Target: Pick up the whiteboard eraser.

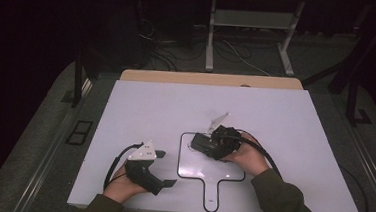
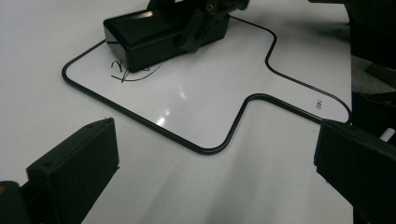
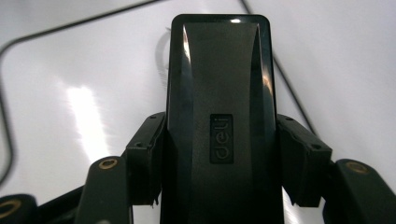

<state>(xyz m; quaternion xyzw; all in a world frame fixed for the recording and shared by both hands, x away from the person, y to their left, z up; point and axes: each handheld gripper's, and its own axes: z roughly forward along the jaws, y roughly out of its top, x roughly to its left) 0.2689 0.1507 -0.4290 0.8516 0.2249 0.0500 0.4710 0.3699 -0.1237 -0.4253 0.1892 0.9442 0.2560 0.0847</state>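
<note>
The small whiteboard (image 2: 196,88) lies on the white table (image 2: 37,42). At its far corner, the other gripper (image 2: 205,18) clamps a black eraser (image 2: 140,39), which rests on a scribble (image 2: 126,72). Nearer than the whiteboard, the left gripper (image 2: 217,172) has its jaws wide apart, nothing between.

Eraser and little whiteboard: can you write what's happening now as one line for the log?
right tongs: shut on black eraser | eraser: on small whiteboard, over pen marks | left tongs: open, holding nothing

Dim room, dark surroundings; overhead glare on whiteboard (image 2: 187,100); soft shadows; near jaws blurred.
</note>
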